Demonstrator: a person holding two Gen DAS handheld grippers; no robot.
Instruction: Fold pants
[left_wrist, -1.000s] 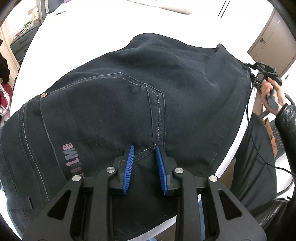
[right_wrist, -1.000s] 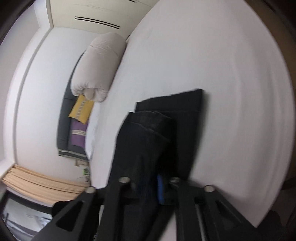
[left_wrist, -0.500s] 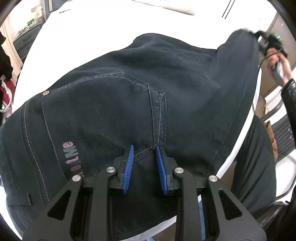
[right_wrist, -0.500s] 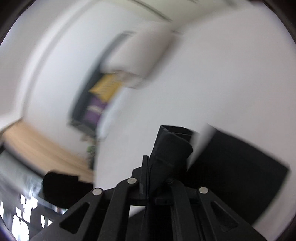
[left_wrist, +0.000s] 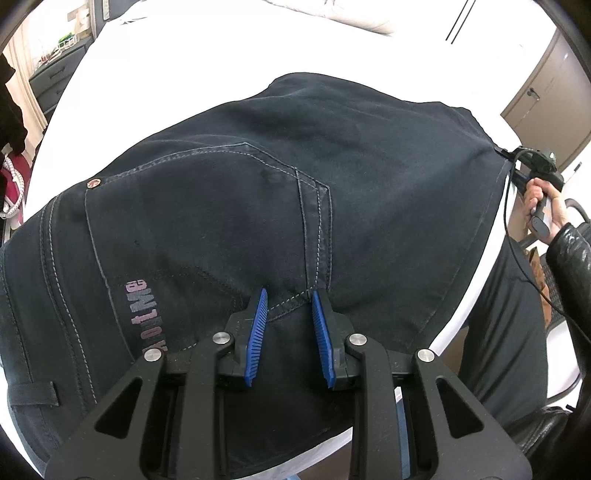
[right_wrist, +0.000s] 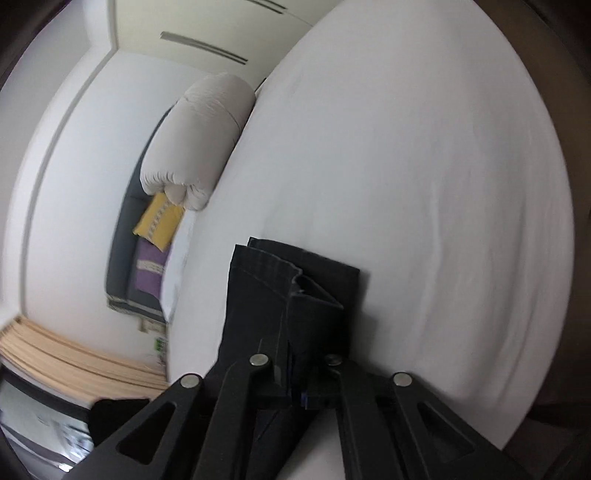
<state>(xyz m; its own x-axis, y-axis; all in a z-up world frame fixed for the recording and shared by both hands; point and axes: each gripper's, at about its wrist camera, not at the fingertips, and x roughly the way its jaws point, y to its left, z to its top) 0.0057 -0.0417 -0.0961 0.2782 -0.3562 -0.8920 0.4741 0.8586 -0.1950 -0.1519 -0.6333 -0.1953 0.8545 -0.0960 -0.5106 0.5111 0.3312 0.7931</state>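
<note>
In the left wrist view the left tool (left_wrist: 288, 314) sits nearest, its blue pads (left_wrist: 257, 334) set narrowly apart and pressed down onto the dark pants (left_wrist: 258, 177), with a ridge of stitched seam bunched between them; whether the pads truly pinch that ridge I cannot tell; the pants lie spread over the white bed (left_wrist: 192, 55), their back pocket and a small copper rivet (left_wrist: 93, 182) to the left, pinkish lettering (left_wrist: 144, 317) beside the pocket edge; further off, at the right edge of the cloth, the right tool (left_wrist: 532, 162) grips the far end of the pants, carried by a hand (left_wrist: 546, 203) in a glossy black sleeve (left_wrist: 572, 258); beyond the bed stand a brown cabinet door (left_wrist: 550, 92) and a grey drawer unit (left_wrist: 55, 81).

In the right wrist view the right tool (right_wrist: 295, 369) is clamped on a folded hem of the pants (right_wrist: 280, 295), its fingers drawn together with cloth between them; the hem stands up from the fingers, the rest of the leg lying on the bed (right_wrist: 424, 166) behind it; past that, a rolled white duvet (right_wrist: 199, 136) rests at the bed's edge, with a yellow cushion (right_wrist: 159, 221) and a purple cushion (right_wrist: 149, 271) below it.
</note>
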